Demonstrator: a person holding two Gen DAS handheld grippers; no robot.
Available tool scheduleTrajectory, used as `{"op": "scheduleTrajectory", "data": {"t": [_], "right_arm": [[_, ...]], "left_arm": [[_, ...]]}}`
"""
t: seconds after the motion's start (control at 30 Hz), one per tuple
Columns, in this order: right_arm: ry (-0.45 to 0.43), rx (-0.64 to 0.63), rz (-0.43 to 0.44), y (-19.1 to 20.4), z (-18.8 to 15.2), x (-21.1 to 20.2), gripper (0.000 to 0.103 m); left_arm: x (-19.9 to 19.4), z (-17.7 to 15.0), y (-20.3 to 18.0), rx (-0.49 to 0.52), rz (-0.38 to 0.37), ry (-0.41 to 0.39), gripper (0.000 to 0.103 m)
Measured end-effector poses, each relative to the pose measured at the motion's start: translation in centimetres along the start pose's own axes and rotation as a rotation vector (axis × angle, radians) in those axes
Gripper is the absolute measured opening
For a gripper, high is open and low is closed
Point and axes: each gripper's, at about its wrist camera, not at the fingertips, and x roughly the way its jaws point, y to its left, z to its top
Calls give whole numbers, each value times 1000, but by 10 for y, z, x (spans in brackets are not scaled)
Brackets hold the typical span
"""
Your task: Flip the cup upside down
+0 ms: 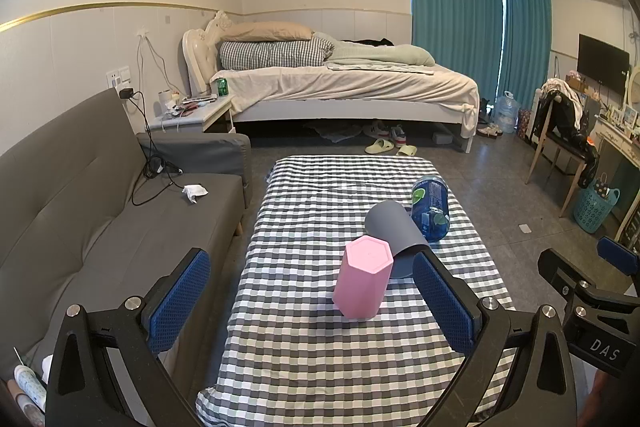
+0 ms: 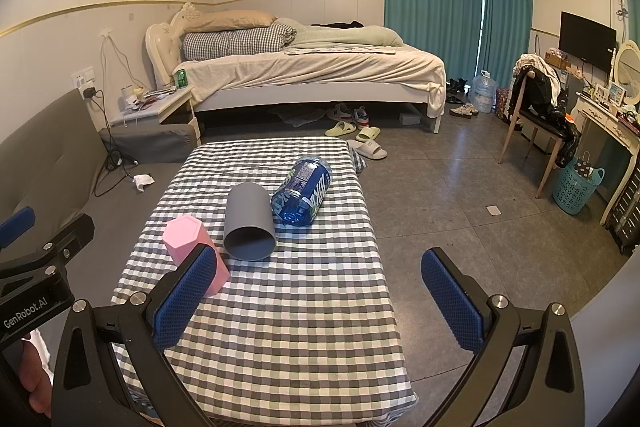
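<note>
A pink hexagonal cup (image 1: 362, 277) stands with its closed base up on the checked tablecloth (image 1: 320, 355); it also shows in the right wrist view (image 2: 188, 243). A grey cup (image 1: 394, 227) lies on its side behind it, its open mouth facing me in the right wrist view (image 2: 249, 227). My left gripper (image 1: 316, 299) is open and empty, with the pink cup just ahead between its blue pads. My right gripper (image 2: 320, 297) is open and empty, above the table to the right of both cups; its left pad hides part of the pink cup.
A blue water bottle (image 2: 303, 197) lies on its side beside the grey cup. A grey sofa (image 1: 100, 227) runs along the table's left. A bed (image 1: 340, 83) stands behind, slippers (image 2: 362, 139) on the tiled floor, a chair (image 2: 536, 115) at the right.
</note>
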Motion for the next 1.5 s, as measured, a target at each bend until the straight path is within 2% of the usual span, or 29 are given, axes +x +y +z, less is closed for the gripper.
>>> {"op": "scheduleTrajectory", "data": {"t": [1.5], "right_arm": [[-1, -1, -1, -2, 0, 0, 103]], "left_arm": [[-3, 2, 0, -4, 0, -2, 103]]}}
